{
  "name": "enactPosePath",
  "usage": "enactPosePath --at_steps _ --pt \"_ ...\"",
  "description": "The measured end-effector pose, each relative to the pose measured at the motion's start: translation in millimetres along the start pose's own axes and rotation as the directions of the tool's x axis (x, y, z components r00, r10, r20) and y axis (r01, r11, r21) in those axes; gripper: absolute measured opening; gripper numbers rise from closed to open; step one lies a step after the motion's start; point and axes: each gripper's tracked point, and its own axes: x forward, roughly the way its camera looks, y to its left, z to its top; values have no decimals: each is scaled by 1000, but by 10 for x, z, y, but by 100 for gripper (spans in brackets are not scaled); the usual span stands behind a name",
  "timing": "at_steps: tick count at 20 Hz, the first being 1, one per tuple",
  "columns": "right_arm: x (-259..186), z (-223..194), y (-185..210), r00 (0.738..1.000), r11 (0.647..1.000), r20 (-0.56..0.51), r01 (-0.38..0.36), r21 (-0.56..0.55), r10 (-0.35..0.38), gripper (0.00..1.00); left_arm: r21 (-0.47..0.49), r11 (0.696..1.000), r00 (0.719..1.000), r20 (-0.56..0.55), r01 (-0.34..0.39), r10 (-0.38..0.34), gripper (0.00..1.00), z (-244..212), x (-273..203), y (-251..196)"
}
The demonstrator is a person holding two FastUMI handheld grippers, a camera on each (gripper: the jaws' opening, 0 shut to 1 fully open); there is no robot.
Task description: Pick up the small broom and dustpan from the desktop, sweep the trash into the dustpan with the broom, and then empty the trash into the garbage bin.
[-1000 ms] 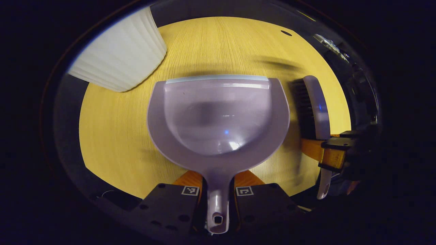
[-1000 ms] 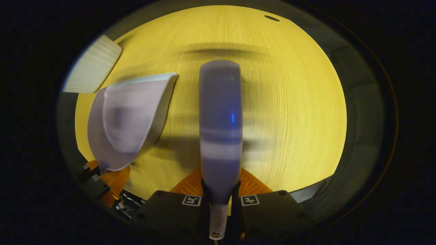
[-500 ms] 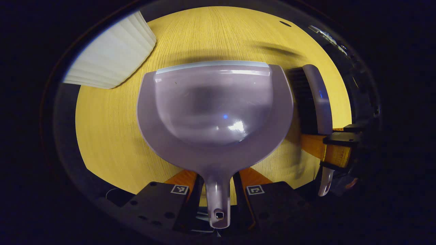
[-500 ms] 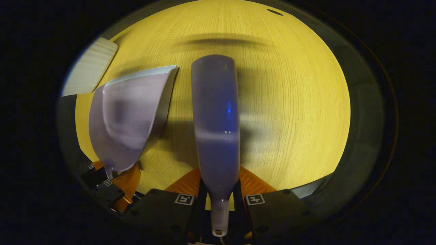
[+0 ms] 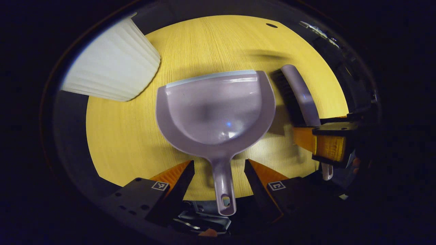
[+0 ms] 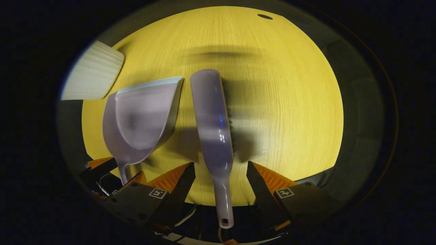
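Your left gripper (image 5: 218,170) stands open: its fingers are spread wide to either side of the dustpan (image 5: 216,109) handle and touch nothing. The dustpan lies flat on the table (image 5: 119,136), mouth facing away from you, handle pointing back between your fingers. Its bowl looks empty.

Your right gripper (image 6: 221,172) is likewise open, fingers apart on both sides of the broom (image 6: 213,119) handle, with a clear gap on each side. The broom lies on the table just right of the dustpan, near it but not touching in the right gripper view, bristles turned to the right, handle end toward you.

In the left gripper view the broom (image 5: 299,95) shows at the dustpan's right, with your right gripper (image 5: 327,143) behind it.

The ribbed white bin (image 5: 109,68) stands at the table's far left edge, well apart from the dustpan's rim. No trash is visible on the table.
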Motion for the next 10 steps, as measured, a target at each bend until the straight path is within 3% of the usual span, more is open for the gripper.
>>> enactPosePath --at_steps 2,5,8,10 --pt "-314 55 13 990 1000 142 0 9 -1 99 6 999 996 76 52 -53 88 -70 -209 -100" --pt "-760 48 -89 939 1000 344 17 -4 -14 98 15 997 960 269 79 -80 88 -75 -660 -157" --pt "-1403 -25 -126 850 1000 526 -7 11 0 99 18 995 843 531 97 -92 88 -121 -1187 -148" --pt "-1827 -24 -138 749 1000 662 -14 12 3 98 16 997 709 703 70 -61 88 -79 -1495 -115"
